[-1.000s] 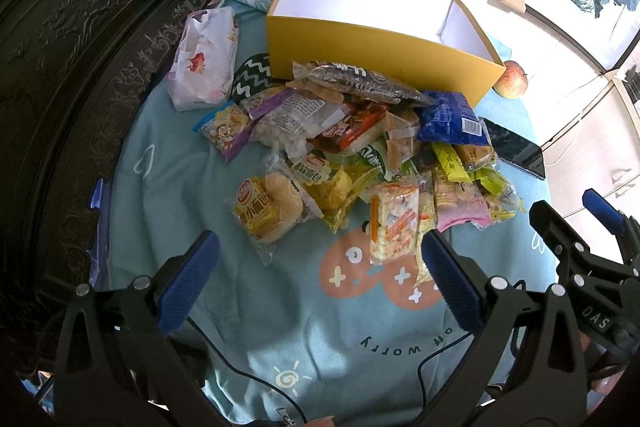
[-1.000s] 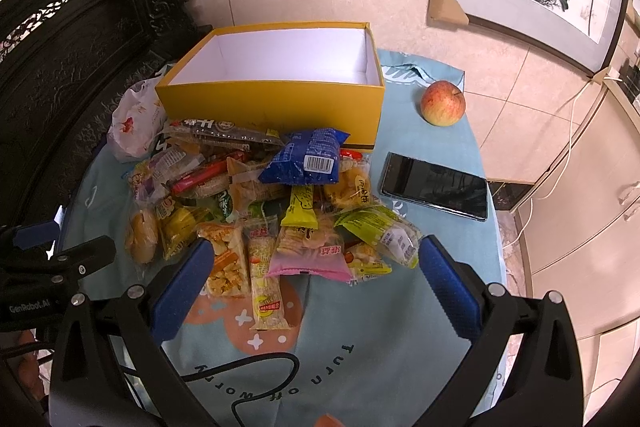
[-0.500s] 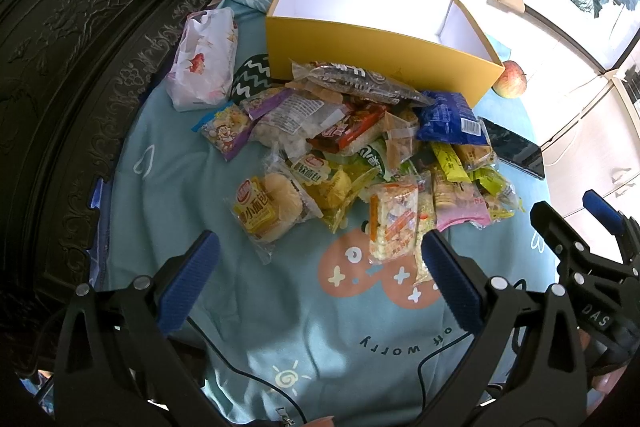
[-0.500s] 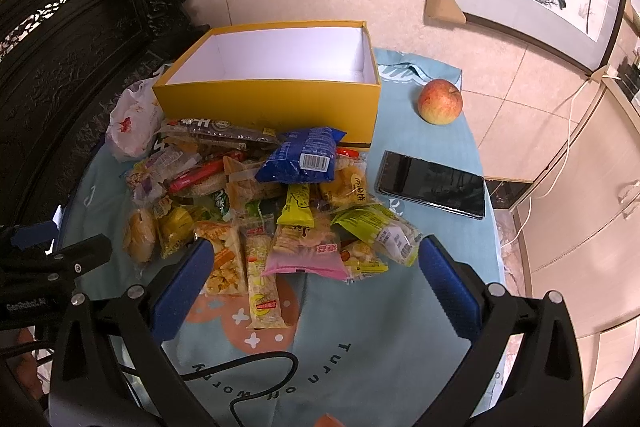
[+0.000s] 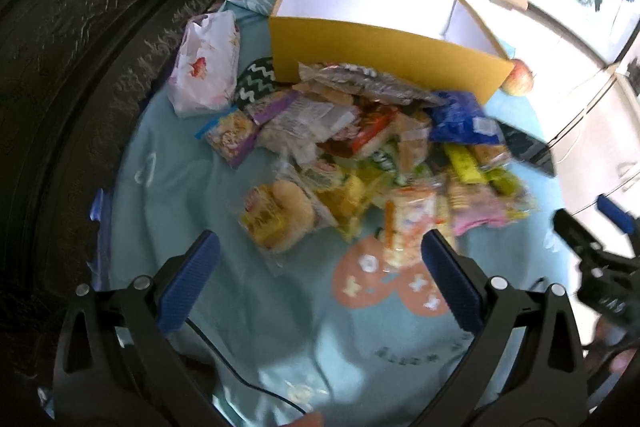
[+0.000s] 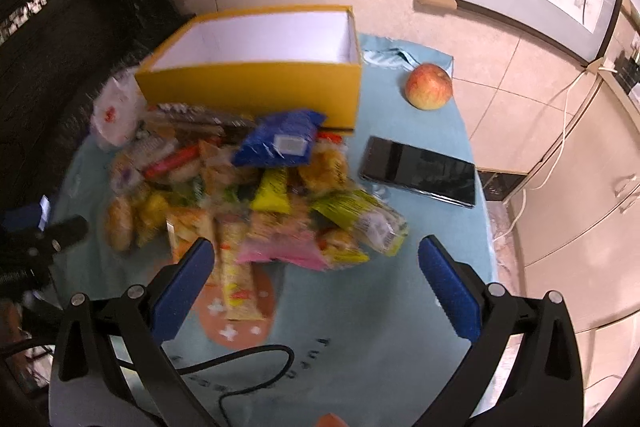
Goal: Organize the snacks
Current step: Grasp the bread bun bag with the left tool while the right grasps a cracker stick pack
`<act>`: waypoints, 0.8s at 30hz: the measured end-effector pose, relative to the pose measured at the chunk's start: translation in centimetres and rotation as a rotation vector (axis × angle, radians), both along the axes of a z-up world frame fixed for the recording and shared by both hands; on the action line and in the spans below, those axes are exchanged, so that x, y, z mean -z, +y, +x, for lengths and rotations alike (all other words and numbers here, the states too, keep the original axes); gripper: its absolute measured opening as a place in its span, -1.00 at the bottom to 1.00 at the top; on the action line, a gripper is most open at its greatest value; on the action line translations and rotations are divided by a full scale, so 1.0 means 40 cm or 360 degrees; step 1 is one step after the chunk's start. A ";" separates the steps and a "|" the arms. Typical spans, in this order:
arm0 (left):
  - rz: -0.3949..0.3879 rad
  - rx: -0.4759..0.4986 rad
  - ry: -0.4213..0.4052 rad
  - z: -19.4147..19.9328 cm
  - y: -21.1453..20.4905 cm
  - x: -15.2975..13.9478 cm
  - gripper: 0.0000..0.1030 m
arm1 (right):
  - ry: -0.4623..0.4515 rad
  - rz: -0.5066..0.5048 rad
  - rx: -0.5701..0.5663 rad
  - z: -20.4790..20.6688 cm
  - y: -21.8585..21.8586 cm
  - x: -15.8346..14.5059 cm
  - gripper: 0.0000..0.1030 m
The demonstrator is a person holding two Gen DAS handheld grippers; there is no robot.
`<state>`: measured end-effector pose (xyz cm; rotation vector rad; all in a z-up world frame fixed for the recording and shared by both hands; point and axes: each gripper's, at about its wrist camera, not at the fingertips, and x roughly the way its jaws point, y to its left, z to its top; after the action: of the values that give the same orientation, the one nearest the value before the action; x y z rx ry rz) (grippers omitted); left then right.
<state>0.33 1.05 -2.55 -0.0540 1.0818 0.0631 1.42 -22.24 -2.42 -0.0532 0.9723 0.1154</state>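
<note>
Snacks (image 5: 360,163) in crinkly glossy plastic wrappers, some clear; blue bag (image 6: 280,143) shiny foil-like. Box (image 5: 384,43) at 12 o'clock: matt yellow cardboard outside, plain white paper-like inside. Cloth (image 5: 248,307) light blue, soft, matt, wrinkled, printed. White bag (image 5: 204,67) at 10 o'clock thin crumpled plastic. Phone (image 6: 420,177) at 3 o'clock smooth glossy black glass. Apple (image 6: 429,86) smooth, slight sheen. Finger pads (image 6: 182,291) blue, textured rubbery; arms matt black plastic, metal screws. Carved dark wood (image 5: 80,27) at 9 o'clock, polished.
</note>
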 end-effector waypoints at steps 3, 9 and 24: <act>-0.0012 0.0002 0.0075 0.013 0.011 0.044 0.96 | 0.0052 -0.0014 0.0020 0.006 -0.023 0.032 0.97; -0.0079 0.0007 0.0142 0.054 0.003 0.083 0.96 | 0.0111 -0.0006 -0.0029 0.030 -0.031 0.069 0.97; -0.0262 -0.0099 0.0280 0.144 0.086 0.169 0.96 | 0.0152 0.0063 -0.0311 0.106 0.016 0.115 0.97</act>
<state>6.09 4.51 -9.32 -0.2337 1.2597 0.0350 5.64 -21.61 -7.02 -0.1071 1.0584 0.3190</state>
